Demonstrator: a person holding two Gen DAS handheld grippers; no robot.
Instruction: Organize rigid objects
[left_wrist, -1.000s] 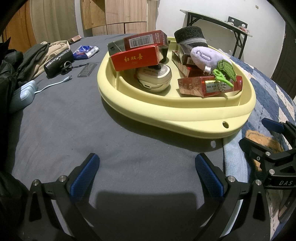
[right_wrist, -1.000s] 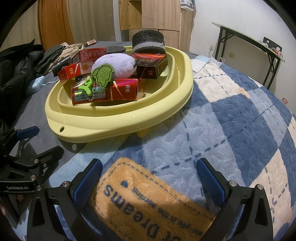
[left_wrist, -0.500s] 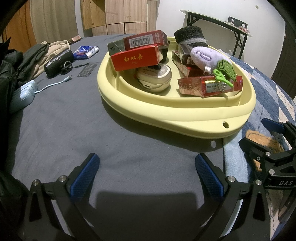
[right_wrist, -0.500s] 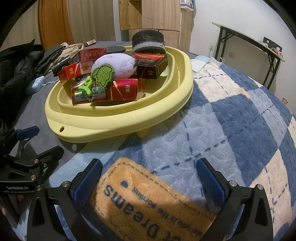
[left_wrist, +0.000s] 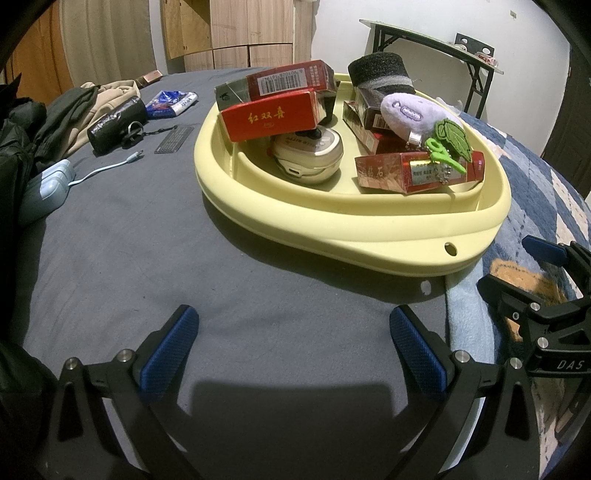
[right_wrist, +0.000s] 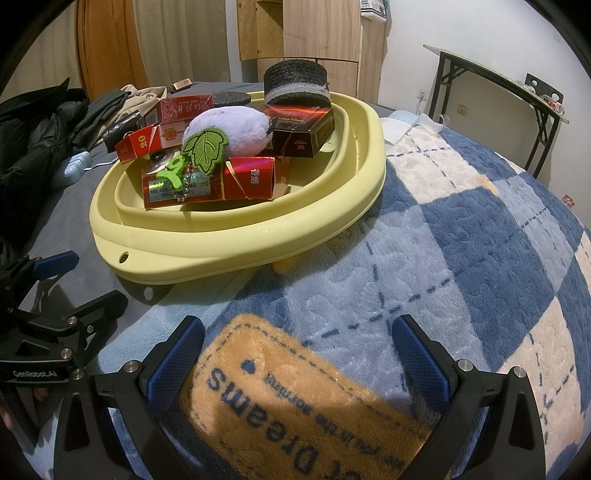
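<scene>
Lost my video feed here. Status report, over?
Left gripper open, empty, over grey sheet. Right gripper open, empty, over blue blanket. Yellow basin ahead, piled with cigarette boxes, purple plush, sponge. Path clear.

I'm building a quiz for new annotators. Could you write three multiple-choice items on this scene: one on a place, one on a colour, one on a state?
1. Where does the purple plush toy lie?
A. on the boxes in the yellow basin
B. on the blanket
C. on the desk

2. What colour are the pads of the tongs?
A. red
B. blue
C. green

3. How do the left tongs and right tongs stand?
A. both shut
B. one holds a box
C. both open, empty

Answers: 1 A, it rests atop cartons. 2 B, blue textured faces. 3 C, wide gaps with only bedding between.
</scene>
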